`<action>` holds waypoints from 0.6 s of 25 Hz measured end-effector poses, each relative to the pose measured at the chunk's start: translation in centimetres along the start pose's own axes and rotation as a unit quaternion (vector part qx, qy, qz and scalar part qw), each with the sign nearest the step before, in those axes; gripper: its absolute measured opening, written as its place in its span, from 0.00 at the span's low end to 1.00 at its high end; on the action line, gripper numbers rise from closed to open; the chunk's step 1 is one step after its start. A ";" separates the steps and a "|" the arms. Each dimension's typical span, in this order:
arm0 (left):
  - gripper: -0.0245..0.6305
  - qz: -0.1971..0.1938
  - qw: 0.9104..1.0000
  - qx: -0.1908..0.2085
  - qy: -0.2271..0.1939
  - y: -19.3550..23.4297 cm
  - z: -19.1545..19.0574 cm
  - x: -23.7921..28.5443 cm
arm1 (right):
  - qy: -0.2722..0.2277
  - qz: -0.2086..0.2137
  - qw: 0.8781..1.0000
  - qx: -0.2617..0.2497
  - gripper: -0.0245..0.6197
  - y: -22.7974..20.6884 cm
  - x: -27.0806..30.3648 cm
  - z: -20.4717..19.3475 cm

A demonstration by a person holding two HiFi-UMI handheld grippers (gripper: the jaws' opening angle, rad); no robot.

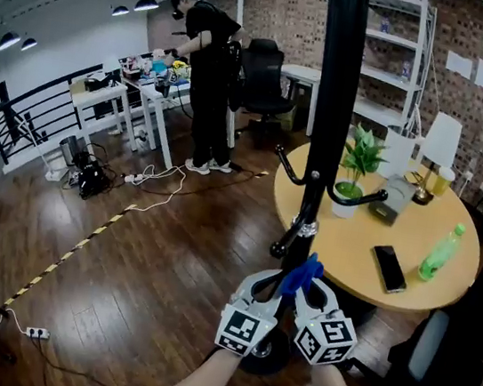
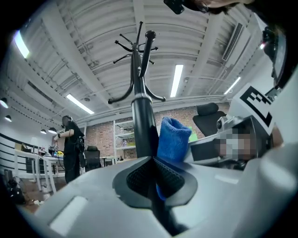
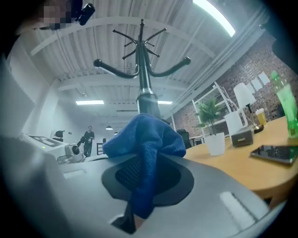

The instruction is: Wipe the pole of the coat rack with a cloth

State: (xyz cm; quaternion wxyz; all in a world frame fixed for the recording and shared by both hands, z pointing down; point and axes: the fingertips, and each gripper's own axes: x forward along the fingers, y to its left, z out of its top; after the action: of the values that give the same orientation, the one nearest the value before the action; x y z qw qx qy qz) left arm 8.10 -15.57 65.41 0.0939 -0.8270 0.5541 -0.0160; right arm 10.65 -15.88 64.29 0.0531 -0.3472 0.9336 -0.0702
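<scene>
The black coat rack pole rises through the middle of the head view from a round base on the floor. Both grippers sit low on it, side by side. A blue cloth is bunched against the pole between their tips. My right gripper is shut on the cloth, with the pole right behind it. My left gripper is shut, and a small bit of blue shows between its pads. The pole stands just past its tips, with the cloth to the right.
A round wooden table stands close on the right with a potted plant, a phone, a green bottle and a lamp. Hook arms stick out from the pole. A person stands at desks behind. Cables lie on the floor.
</scene>
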 end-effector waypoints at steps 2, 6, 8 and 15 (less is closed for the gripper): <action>0.04 0.008 1.000 -0.018 0.002 0.7 4.3 -0.1 | 0.009 0.000 1.000 -0.005 0.12 1.1 0.0 4.4; 0.04 0.004 0.998 -0.046 0.034 1.0 9.6 -2.1 | 0.040 0.016 0.999 0.004 0.12 4.0 -0.8 9.4; 0.04 -0.004 0.997 -0.057 0.047 -0.2 12.1 -3.6 | 0.048 0.026 0.998 0.013 0.12 5.4 -2.5 11.8; 0.04 -0.055 0.994 -0.052 0.081 -6.1 20.1 -7.6 | 0.049 0.049 0.997 0.026 0.12 8.9 -6.9 19.9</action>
State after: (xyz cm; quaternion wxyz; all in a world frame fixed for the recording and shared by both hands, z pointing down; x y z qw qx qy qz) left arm 13.35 -3.58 47.34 0.0051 -0.8558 0.5139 -0.0591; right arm 13.12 -6.57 43.58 0.0201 -0.2955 0.9489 -0.1086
